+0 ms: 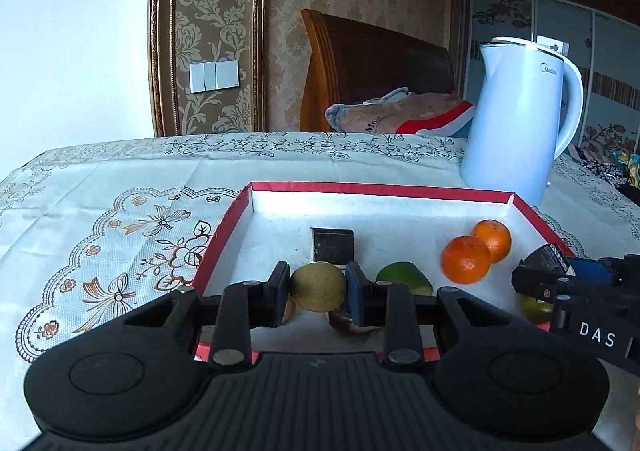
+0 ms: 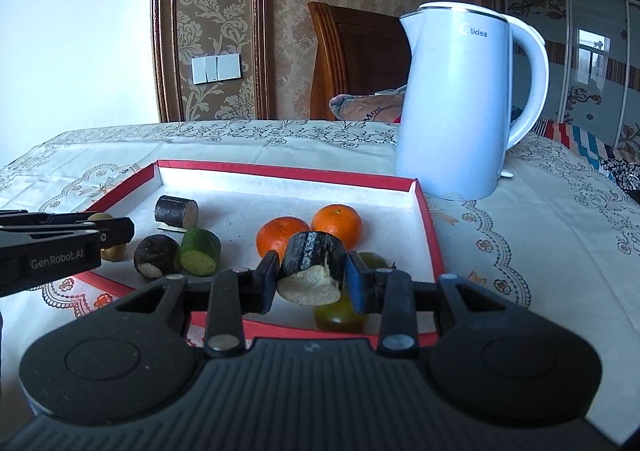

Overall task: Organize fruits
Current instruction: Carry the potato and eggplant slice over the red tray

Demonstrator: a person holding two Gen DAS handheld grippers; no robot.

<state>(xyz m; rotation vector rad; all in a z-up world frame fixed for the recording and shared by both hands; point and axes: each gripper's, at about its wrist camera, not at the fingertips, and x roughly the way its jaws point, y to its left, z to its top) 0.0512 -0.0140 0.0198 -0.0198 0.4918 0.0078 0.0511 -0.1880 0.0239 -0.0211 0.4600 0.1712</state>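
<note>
My left gripper is shut on a round yellow-green fruit, held above the near part of a red-rimmed white box. My right gripper is shut on a dark-skinned cane piece with a pale cut end, over the box's near right corner. In the box lie two oranges, a green cut piece, a dark round piece, a dark cylinder and a green fruit. In the left wrist view the right gripper shows at the right edge.
A tall white electric kettle stands just behind the box's far right corner. The table carries a floral lace cloth. Behind the table are a wooden headboard and folded bedding.
</note>
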